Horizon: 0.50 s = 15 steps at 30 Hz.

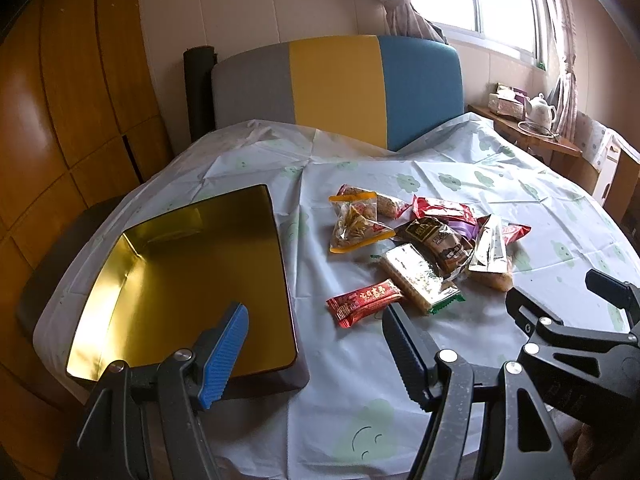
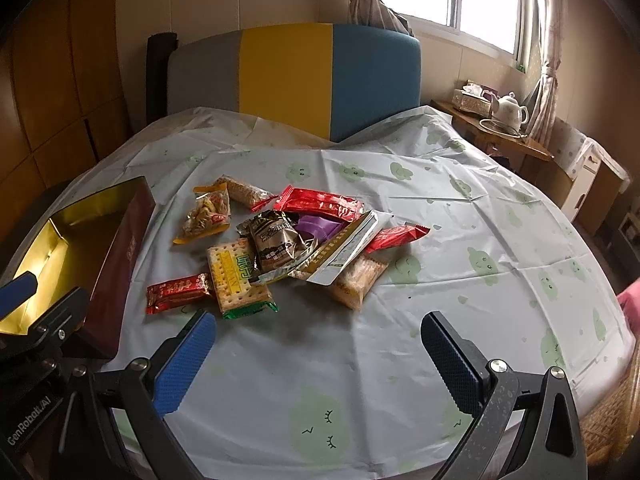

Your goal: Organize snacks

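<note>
An open tin box with a gold inside stands on the table's left; its dark red outer wall faces the pile. Several wrapped snacks lie heaped mid-table: a red bar, a cracker pack, a brown packet, a peanut bag, a long red packet. My left gripper hangs open over the box's near right corner. My right gripper is open and holds nothing, just short of the pile.
The round table wears a pale cloth with green cloud faces. A grey, yellow and blue chair back stands behind it. A side shelf with a teapot sits at the right, near the window. A wooden wardrobe fills the left.
</note>
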Each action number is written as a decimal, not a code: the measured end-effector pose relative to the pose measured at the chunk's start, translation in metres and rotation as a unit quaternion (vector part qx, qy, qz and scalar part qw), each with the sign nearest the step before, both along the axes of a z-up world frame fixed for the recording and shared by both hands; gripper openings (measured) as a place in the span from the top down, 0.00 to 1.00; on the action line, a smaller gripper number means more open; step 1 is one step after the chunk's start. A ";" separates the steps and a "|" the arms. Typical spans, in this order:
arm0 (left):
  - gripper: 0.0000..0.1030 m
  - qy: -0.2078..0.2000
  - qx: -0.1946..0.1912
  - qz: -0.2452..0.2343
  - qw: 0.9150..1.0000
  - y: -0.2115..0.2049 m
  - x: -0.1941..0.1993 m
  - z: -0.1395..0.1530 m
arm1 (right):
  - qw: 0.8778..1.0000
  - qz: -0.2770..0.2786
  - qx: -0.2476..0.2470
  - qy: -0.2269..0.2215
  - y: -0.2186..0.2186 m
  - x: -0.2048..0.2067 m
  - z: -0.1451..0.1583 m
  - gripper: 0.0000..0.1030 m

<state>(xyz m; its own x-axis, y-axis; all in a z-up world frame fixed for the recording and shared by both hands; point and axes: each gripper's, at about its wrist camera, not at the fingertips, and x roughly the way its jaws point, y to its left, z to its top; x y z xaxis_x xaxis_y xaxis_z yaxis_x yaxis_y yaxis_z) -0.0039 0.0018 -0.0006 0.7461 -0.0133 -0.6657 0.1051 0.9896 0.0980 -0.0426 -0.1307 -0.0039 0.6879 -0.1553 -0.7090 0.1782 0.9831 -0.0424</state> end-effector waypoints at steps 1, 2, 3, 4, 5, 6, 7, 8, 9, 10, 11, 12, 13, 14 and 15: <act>0.31 0.001 0.000 0.000 1.000 0.000 0.000 0.000 | 1.000 0.000 0.000 0.000 -0.001 0.000 0.000 0.00; 0.31 0.001 0.001 0.000 1.000 0.000 0.000 0.000 | 1.000 0.000 0.000 0.001 -0.001 0.000 0.000 0.00; 0.31 0.001 0.000 0.000 1.000 0.000 0.000 0.000 | 1.000 0.000 0.000 0.001 -0.001 0.000 0.000 0.00; 0.31 0.000 0.000 0.000 1.000 0.000 -0.001 0.000 | 1.000 -0.001 0.001 0.001 -0.002 0.000 0.000 0.00; 0.31 0.000 0.000 0.000 1.000 -0.001 0.000 0.000 | 1.000 -0.001 0.001 0.001 -0.002 0.000 0.000 0.00; 0.31 0.001 0.001 -0.001 1.000 0.000 0.000 0.000 | 1.000 -0.001 0.000 0.001 -0.002 0.000 0.000 0.00; 0.31 0.001 0.001 -0.001 1.000 -0.001 0.000 0.000 | 1.000 -0.001 0.000 0.001 -0.002 0.000 0.000 0.00; 0.31 0.001 0.001 -0.001 1.000 -0.001 0.000 0.000 | 1.000 -0.001 0.000 0.000 -0.002 0.000 0.000 0.00; 0.31 0.001 0.001 -0.001 1.000 -0.001 0.000 0.000 | 1.000 -0.001 0.000 -0.001 -0.002 -0.001 0.000 0.00; 0.31 0.001 0.001 -0.002 1.000 -0.001 -0.001 0.001 | 1.000 -0.001 -0.001 -0.002 -0.003 -0.001 0.000 0.00; 0.31 0.001 0.001 -0.002 1.000 -0.001 -0.001 0.001 | 1.000 0.000 -0.002 -0.002 -0.003 -0.001 0.001 0.00; 0.31 0.001 0.001 -0.003 1.000 -0.001 -0.001 0.001 | 1.000 0.000 -0.002 -0.002 -0.003 -0.001 0.001 0.00; 0.31 0.001 0.002 -0.003 1.000 -0.002 -0.001 0.001 | 1.000 -0.001 -0.002 -0.003 -0.003 -0.001 0.001 0.00; 0.31 0.001 0.002 -0.004 1.000 -0.002 -0.002 0.001 | 1.000 -0.001 -0.002 -0.003 -0.004 0.000 0.002 0.00; 0.31 0.001 0.003 -0.004 1.000 -0.003 -0.002 0.001 | 1.000 -0.001 -0.002 -0.004 -0.005 0.000 0.002 0.00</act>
